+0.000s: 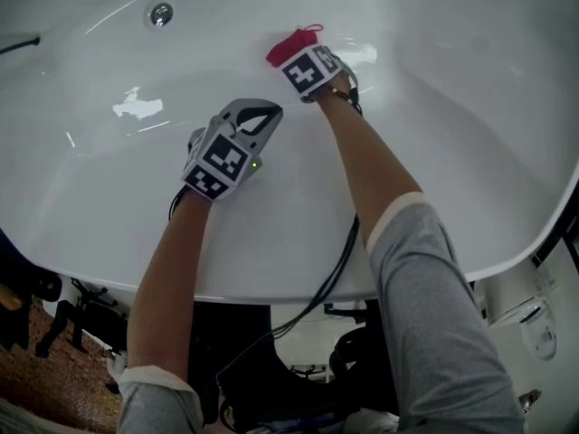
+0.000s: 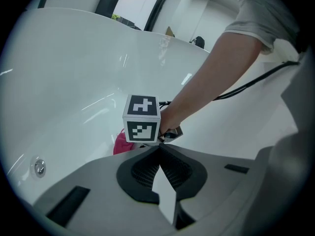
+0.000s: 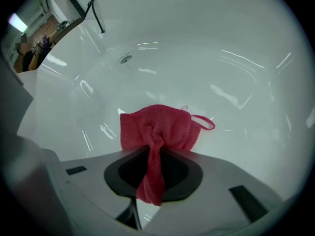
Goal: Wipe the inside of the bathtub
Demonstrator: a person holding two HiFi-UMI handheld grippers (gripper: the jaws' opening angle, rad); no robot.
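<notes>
A white bathtub (image 1: 434, 134) fills the head view. My right gripper (image 1: 308, 61) reaches deep into it, shut on a red cloth (image 1: 291, 43) whose free end presses on the tub's inner wall. In the right gripper view the red cloth (image 3: 155, 132) bunches between the jaws and spreads against the white surface, a small loop hanging at its right. My left gripper (image 1: 253, 116) hovers over the near side of the tub, shut and holding nothing. The left gripper view shows the right gripper's marker cube (image 2: 142, 118) and a bit of red cloth (image 2: 120, 142).
A round metal fitting (image 1: 161, 13) sits on the tub's far wall; the same metal fitting (image 3: 126, 58) shows in the right gripper view. The tub's front rim (image 1: 298, 287) runs below my arms. Cables (image 1: 330, 274) hang over it toward dark equipment on the floor.
</notes>
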